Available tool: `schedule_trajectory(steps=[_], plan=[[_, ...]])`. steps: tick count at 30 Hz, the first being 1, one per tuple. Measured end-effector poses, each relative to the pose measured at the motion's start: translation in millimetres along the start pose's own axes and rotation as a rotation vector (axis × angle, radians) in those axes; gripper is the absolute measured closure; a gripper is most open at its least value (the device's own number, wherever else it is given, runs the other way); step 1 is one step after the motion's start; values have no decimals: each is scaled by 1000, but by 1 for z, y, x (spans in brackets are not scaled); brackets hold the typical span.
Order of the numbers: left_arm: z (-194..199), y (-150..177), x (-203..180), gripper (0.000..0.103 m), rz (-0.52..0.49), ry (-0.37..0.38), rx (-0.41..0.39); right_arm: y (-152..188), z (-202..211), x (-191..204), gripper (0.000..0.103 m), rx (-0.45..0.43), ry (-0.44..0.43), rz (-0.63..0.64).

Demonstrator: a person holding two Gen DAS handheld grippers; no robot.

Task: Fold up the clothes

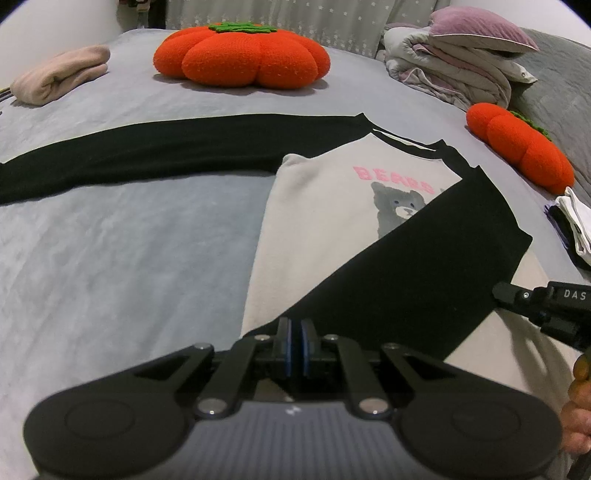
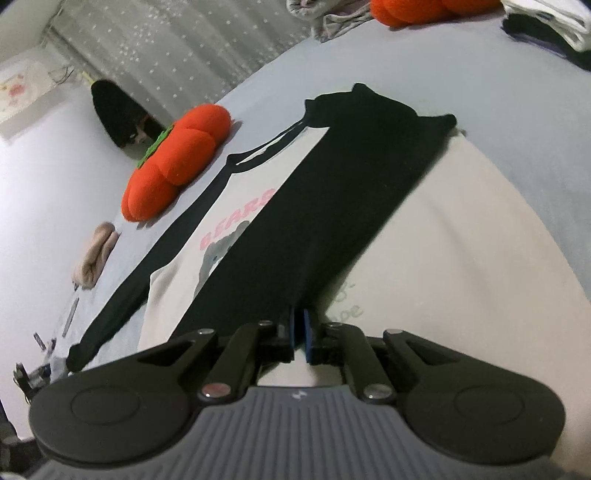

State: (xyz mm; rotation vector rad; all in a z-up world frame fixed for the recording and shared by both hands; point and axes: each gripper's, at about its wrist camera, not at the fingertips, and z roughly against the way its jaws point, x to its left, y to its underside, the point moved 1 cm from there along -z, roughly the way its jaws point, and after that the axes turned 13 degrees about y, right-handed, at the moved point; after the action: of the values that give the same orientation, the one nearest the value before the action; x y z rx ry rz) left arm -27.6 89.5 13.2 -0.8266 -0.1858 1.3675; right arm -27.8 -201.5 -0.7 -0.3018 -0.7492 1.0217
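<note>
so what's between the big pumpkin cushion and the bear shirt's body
The shirt's outstretched black sleeve crosses the grey bed cover there, between the pumpkin cushion and the cream body; otherwise bare cover. Left wrist view shows it.

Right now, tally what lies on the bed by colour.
Orange: 2, a big cushion and a small cushion
Black and cream: 1, the shirt
Pink: 1, a folded garment
Purple: 1, a pillow
Grey-white: 1, a quilt
Black and white: 1, a folded stack
Total: 7
</note>
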Motion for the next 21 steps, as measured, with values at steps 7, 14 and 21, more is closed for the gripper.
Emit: schedule_trajectory(steps=[7,14,21], plan=[[9,-4,-5,87,-49,-52,-44,-23,19,8,88,-122,114,260],[1,-1,-20,87,-69,4,-44,-54,-5,-15,87,-204,158,256],[-11,4,-24,86,-110,-29,3,-66,-40,-20,88,-195,249,307]])
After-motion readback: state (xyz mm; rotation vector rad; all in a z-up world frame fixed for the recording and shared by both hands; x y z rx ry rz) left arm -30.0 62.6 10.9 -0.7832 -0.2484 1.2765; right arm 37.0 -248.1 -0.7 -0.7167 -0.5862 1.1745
